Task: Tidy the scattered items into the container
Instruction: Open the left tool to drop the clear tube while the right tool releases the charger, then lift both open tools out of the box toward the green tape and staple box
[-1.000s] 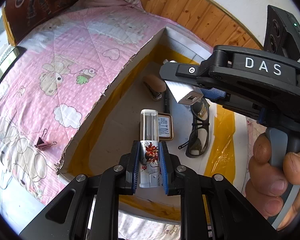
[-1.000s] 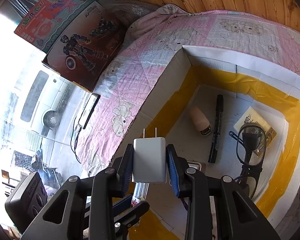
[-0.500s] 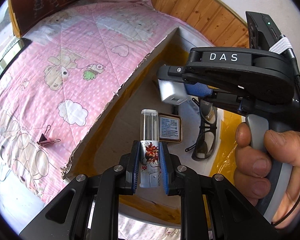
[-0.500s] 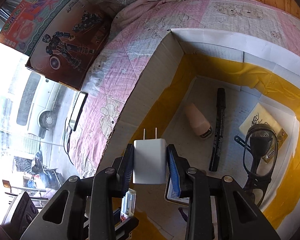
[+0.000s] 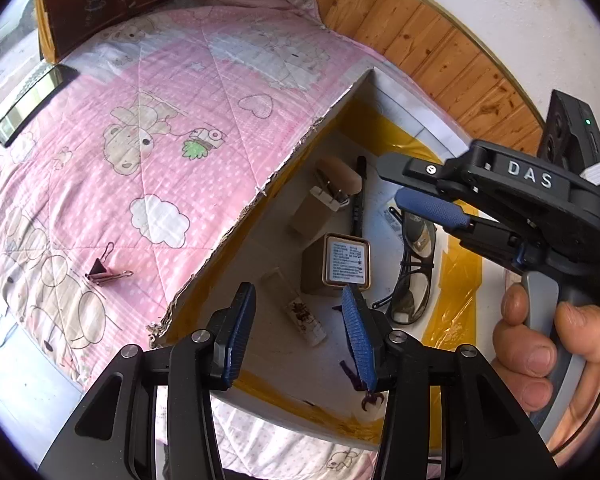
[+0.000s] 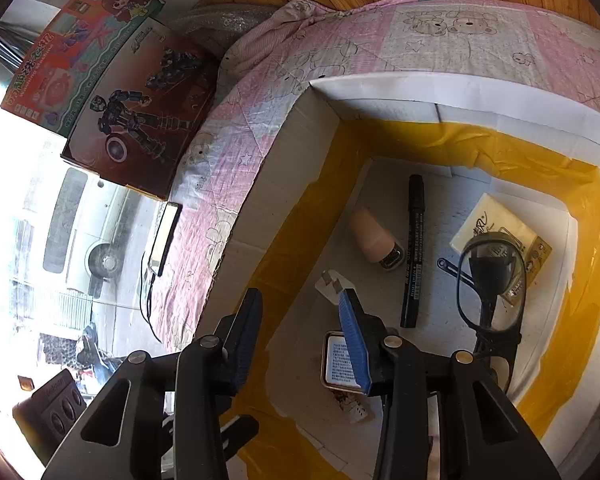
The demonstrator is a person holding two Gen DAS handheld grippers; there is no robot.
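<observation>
A white cardboard box (image 5: 236, 220) with yellow tape lining sits on the pink quilt; its wall also shows in the right wrist view (image 6: 300, 136). Inside lie a clear tube with a red print (image 5: 300, 312), a white plug charger (image 5: 316, 208), a small tin (image 5: 346, 260), a black marker (image 6: 414, 248), glasses (image 6: 488, 276), a pink capsule-shaped item (image 6: 374, 240) and a yellow packet (image 6: 496, 224). My left gripper (image 5: 296, 336) is open and empty above the tube. My right gripper (image 6: 300, 340) is open and empty above the box's near left corner.
A black binder clip (image 5: 100, 272) lies on the quilt (image 5: 140, 120) left of the box. Toy boxes (image 6: 132, 120) and a phone (image 6: 164, 236) rest at the bed's far edge. A wooden wall panel (image 5: 440, 56) runs behind the box.
Both grippers have opened. The tube has dropped from my left gripper and the white charger from my right; both now lie on the box floor.
</observation>
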